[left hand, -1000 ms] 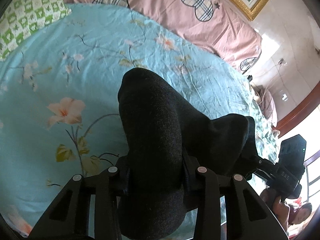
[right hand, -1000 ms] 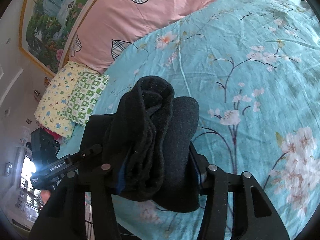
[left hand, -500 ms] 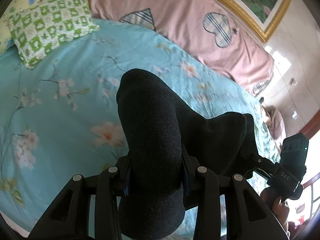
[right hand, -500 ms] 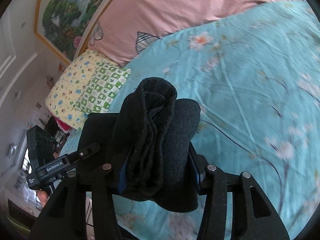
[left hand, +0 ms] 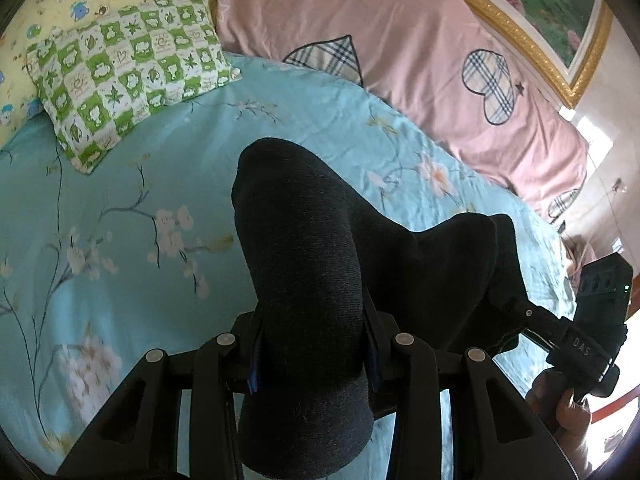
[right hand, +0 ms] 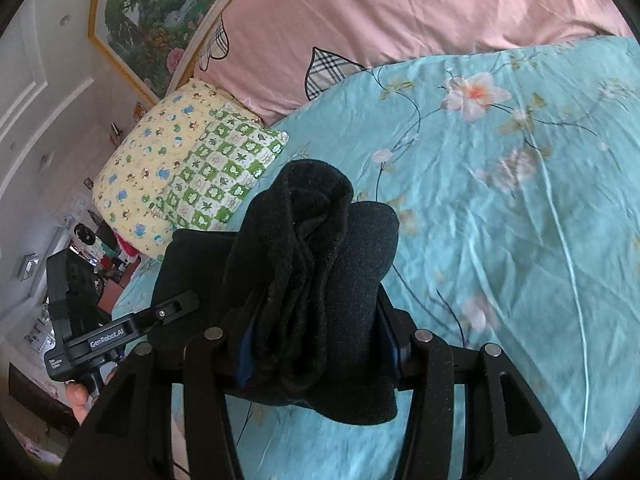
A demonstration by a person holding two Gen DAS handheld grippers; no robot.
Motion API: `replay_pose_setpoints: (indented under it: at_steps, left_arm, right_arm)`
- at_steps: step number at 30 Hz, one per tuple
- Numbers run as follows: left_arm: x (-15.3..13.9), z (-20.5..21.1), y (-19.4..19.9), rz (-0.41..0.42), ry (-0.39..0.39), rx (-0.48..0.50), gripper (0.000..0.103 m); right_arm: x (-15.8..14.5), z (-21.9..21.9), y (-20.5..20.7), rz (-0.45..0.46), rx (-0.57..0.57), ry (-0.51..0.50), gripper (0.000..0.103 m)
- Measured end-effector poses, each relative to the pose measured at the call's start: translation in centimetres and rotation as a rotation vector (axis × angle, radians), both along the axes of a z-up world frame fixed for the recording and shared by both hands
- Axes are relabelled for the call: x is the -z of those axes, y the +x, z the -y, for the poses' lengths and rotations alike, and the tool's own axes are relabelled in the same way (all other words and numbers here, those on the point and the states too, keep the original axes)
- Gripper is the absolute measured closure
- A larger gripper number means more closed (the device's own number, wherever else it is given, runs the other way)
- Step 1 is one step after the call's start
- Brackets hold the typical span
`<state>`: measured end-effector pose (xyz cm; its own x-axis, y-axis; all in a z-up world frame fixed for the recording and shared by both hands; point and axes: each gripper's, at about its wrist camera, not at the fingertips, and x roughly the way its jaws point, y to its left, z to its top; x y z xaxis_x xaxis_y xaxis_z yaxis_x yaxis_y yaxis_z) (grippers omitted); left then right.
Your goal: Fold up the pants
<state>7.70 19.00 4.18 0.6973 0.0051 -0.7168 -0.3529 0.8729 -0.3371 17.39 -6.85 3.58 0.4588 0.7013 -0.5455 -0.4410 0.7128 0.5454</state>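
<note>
**Both grippers clamped on the pants, held over the bed**

The left hand-held gripper [left hand: 308,344] is clamped on a thick bundle of the black pants [left hand: 304,264]. The right hand-held gripper [right hand: 316,344] is pinched on another bunched-up part. The pants hang between them above the teal flowery bed [left hand: 120,220], with a green checked pillow [left hand: 128,68] and a pink blanket [left hand: 400,40] further back.

In the left wrist view, the letters "DAS" are read on the black body of the right gripper [left hand: 516,304], near the right edge. In the right wrist view, "GenRobot.AI" is printed on a small label on the left gripper [right hand: 176,304]; smaller print below it cannot be read.
</note>
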Motion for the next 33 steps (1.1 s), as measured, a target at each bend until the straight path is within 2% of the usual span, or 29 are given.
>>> replay_pose_setpoints:
  at_steps: [5, 9, 12, 18, 21, 29, 33]
  left_arm:
    - [0.5, -1.2, 1.7, -0.001, 0.015, -0.017, 0.064]
    - [2.1, -1.9, 2.7, -0.037, 0.001, -0.017, 0.064]
    - [3.1, -1.9, 2.9, -0.063, 0.021, -0.022, 0.063]
    - [4.4, -2.1, 2.9, -0.077, 0.027, -0.033, 0.052]
    - [5.0, -1.9, 2.9, -0.083, 0.036, -0.037, 0.049]
    - [4.3, -0.7, 1.8, -0.088, 0.111, -0.052, 0.046]
    - [3.9, -0.4, 0.6, -0.081, 0.120, -0.060, 0.044]
  right_arm:
    - [-0.1, -1.2, 2.1, 0.026, -0.013, -0.003, 0.051]
    - [0.9, -1.6, 3.3, 0.013, -0.020, -0.020, 0.051]
    - [2.0, -1.8, 3.8, -0.007, -0.029, -0.050, 0.051]
    - [4.1, -0.7, 4.5, -0.033, -0.007, -0.052, 0.043]
    - [4.8, -0.1, 4.6, -0.024, -0.002, -0.052, 0.040]
    - [3.9, -0.2, 3.1, 0.056, 0.008, -0.119, 0.037]
    - [2.9, -0.3, 1.9, 0.089, -0.003, -0.135, 0.036]
